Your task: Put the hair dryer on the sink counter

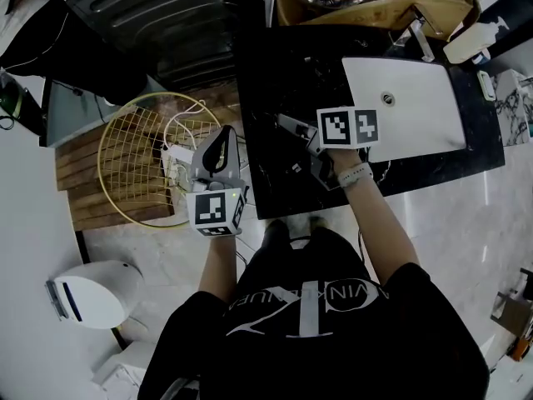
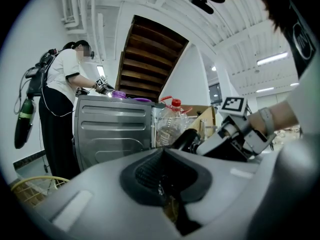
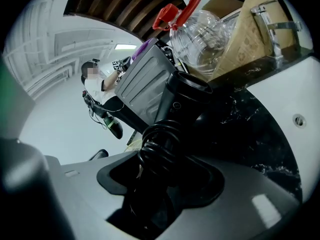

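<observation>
Firmly clamped, the right gripper (image 3: 162,189) has its smooth grey jaws on the matte black hair dryer (image 3: 178,101) at the handle wound with coiled cord (image 3: 159,151). The round barrel sits over the glossy, veined black counter (image 3: 250,134), beside the white rectangular sink (image 3: 295,96). The left gripper (image 2: 167,184) has its jaws together, empty.

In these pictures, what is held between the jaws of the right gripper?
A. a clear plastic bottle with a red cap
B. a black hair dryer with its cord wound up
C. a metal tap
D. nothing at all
B: in the right gripper view, the right gripper is closed on the black hair dryer, and its coiled cord sits right at the jaws.
</observation>
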Tool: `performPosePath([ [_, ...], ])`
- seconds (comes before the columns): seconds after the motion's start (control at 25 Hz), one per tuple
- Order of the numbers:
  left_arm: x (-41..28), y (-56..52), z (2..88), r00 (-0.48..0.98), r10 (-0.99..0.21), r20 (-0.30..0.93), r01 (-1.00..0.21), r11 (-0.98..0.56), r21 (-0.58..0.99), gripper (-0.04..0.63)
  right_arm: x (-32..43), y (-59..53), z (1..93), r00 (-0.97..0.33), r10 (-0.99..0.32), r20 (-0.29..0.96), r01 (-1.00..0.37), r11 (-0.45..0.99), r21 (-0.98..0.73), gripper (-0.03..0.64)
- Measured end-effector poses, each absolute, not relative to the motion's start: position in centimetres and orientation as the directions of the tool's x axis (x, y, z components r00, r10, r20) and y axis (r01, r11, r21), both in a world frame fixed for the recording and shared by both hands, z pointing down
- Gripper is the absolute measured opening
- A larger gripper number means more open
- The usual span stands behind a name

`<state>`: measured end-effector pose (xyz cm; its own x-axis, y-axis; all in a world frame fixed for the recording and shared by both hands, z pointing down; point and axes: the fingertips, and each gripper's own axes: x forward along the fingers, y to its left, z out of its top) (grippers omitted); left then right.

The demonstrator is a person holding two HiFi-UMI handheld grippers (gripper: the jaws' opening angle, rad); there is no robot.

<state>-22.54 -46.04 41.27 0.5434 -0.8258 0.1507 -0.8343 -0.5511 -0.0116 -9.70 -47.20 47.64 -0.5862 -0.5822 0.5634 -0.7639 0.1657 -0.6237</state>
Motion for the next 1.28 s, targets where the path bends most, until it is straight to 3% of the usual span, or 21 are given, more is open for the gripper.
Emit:
performPosePath([
  [0.4, -23.3, -45.9, 42.3, 0.550, -0.818, 0.169, -0.830, -0.557, 0.002, 0.000, -9.3, -48.6, 48.8, -0.577, -0.568, 0.586, -0.769, 0.135, -0.625, 0.268],
  [0.84, -23.7, -44.7, 42.3, 0.553, -0.816, 0.169, -0.827, -0.562, -0.004, 0.000, -8.8, -48.5, 49.4, -0.521, -0.537, 0.664, -0.843, 0.197, -0.501, 0.273],
  [1.28, -23.2, -42.1, 41.8, 0.549, -0.820, 0.163, -0.830, -0.558, -0.013, 0.000, -8.4, -47.6, 49.8, -0.552, -0.502, 0.666, -0.819, 0.178, -0.545, 0.278],
])
